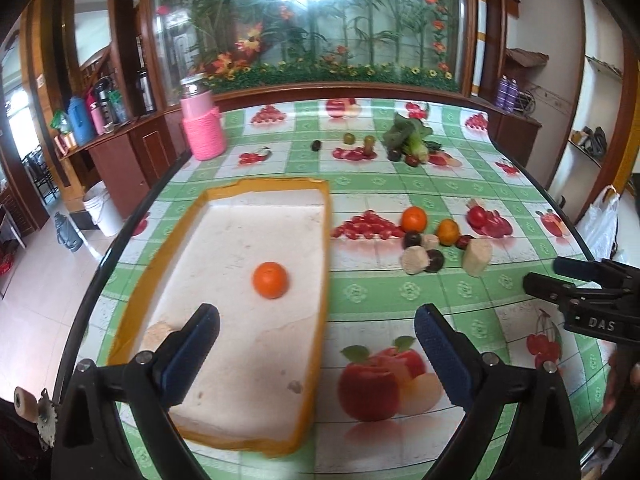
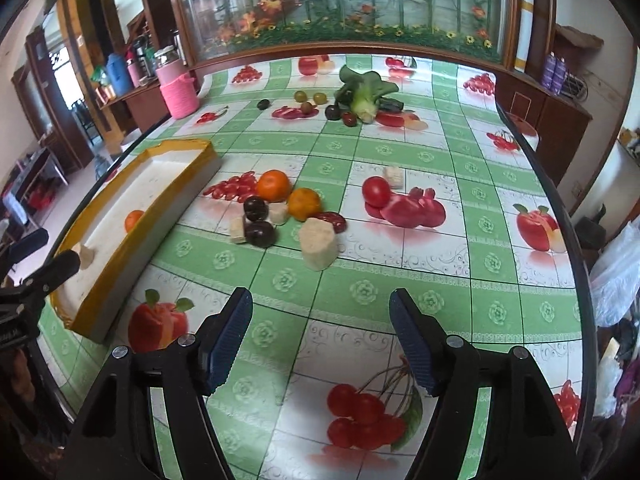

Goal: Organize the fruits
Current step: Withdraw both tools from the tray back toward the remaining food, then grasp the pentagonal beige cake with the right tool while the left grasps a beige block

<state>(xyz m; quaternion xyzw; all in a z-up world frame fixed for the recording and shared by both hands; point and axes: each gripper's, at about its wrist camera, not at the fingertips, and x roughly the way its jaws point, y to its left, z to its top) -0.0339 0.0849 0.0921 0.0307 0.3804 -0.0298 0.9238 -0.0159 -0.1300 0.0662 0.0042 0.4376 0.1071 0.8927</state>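
A white foam tray with an orange-taped rim lies on the table's left side. One orange and a pale chunk lie in it. A cluster sits right of the tray: two oranges, dark plums, pale chunks and a red tomato. My left gripper is open and empty over the tray's near end. My right gripper is open and empty, short of the cluster.
A leafy green vegetable with small dark and green fruits lies at the table's far end. A pink knit-covered jar stands far left. The table edge curves along the right. A white plastic bag hangs off to the right.
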